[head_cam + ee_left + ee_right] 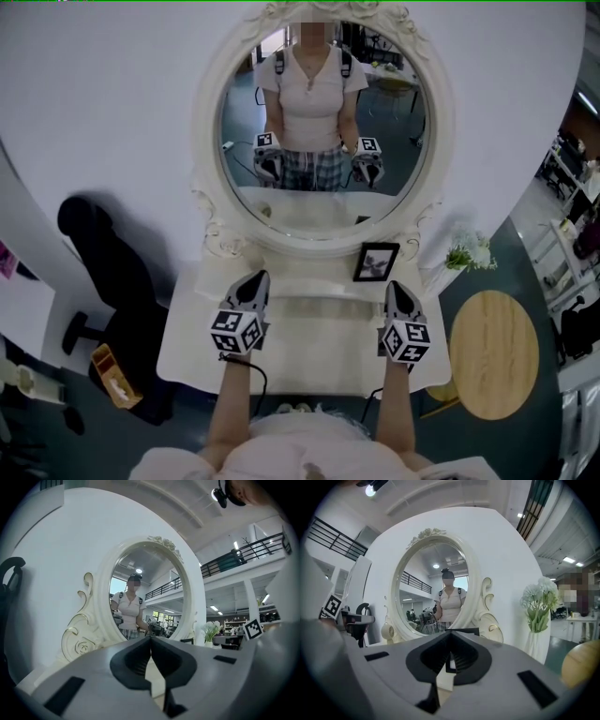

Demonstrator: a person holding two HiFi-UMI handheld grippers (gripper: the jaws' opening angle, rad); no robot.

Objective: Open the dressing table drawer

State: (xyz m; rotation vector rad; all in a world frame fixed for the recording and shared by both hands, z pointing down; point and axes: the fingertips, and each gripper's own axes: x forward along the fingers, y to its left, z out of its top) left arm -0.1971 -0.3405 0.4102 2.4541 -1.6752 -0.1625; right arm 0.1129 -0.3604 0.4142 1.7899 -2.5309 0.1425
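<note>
White wall and dark floor were seen around a white dressing table [319,349] at centre frame in the head view. Left gripper [150,640]: fingers were pressed together tip to tip, nothing gripped. Right gripper [450,635]: same, fingers closed on each other, nothing between. Both grippers were held over the tabletop, left at lower centre-left, right at lower centre-right, well apart, pointed at the oval mirror [323,131]. No contact with the table could be confirmed. A picture frame [376,262] was stood just above the right gripper, at the mirror's foot. Flowers [469,251] were placed at the table's right end. A round wooden table [494,353] was seen at lower right, a black chair [112,281] at left. The drawer front could not be made out from above; only the table's near edge was shown, bottom centre.
</note>
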